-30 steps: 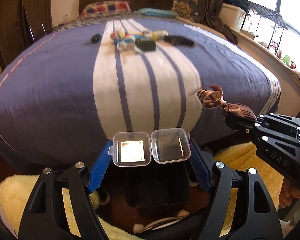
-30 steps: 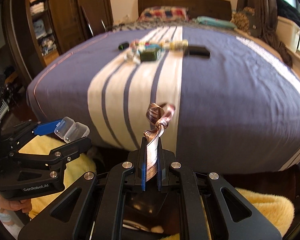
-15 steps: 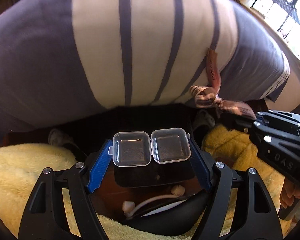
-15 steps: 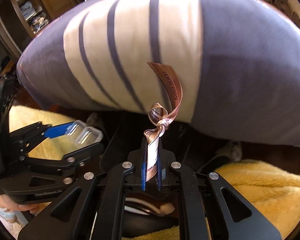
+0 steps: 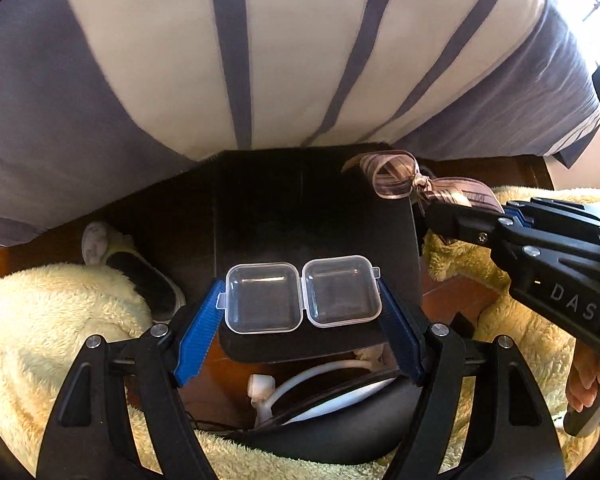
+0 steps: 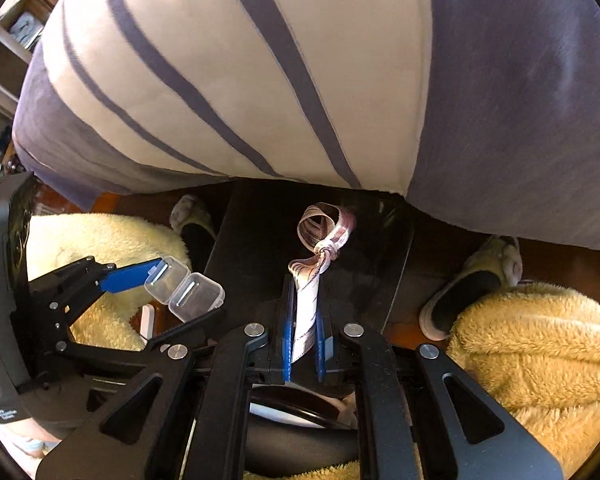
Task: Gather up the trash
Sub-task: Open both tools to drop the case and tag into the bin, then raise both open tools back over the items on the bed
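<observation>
Clear plastic case point(image 5: 303, 294), lid open, clamped between left gripper point(image 5: 302, 320) pads, above black bin point(image 5: 300, 208) by bed point(image 5: 260, 60). Right gripper point(image 6: 303, 332) nearly closed, pinching knotted ribbon point(image 6: 320, 248) over same bin.

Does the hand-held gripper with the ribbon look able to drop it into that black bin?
Probably yes. The right hand-held gripper holds the ribbon over the open black bin, nothing between. The left hand-held gripper with its clear plastic box sits alongside, not in the path.
</observation>
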`<state>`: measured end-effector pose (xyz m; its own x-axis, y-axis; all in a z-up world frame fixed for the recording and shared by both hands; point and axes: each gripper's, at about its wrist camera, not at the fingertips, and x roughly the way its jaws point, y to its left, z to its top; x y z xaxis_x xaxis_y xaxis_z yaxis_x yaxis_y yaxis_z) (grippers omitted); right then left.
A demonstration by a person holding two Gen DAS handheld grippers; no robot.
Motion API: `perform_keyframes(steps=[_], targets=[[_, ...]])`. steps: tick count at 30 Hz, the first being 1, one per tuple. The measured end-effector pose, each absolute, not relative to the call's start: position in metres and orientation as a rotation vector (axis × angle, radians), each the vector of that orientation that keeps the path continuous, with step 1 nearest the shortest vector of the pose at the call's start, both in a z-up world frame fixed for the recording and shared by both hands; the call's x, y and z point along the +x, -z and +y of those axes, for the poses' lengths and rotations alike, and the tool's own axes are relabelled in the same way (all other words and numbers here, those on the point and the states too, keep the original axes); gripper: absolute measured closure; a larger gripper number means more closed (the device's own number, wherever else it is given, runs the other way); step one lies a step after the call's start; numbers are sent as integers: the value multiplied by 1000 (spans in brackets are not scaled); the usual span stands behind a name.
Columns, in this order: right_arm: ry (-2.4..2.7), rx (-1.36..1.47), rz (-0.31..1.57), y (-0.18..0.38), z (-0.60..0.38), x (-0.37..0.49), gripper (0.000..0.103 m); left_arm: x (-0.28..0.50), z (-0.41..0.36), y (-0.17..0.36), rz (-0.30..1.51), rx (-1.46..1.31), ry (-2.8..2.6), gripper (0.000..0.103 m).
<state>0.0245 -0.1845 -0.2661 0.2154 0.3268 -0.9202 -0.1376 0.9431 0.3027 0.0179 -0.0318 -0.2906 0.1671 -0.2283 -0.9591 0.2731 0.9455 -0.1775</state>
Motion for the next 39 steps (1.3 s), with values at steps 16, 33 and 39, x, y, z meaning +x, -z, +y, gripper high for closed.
perform_keyframes(steps=[16, 33, 39], targets=[[-296, 242, 1239, 241, -202, 29, 56, 13, -37, 274, 1304, 69, 343, 13], [-153, 158, 891, 118, -250, 15, 8, 12, -12, 154, 986, 75, 283, 8], [-99, 139, 832, 100, -267, 33, 8, 27, -6, 128, 929, 88, 247, 8]])
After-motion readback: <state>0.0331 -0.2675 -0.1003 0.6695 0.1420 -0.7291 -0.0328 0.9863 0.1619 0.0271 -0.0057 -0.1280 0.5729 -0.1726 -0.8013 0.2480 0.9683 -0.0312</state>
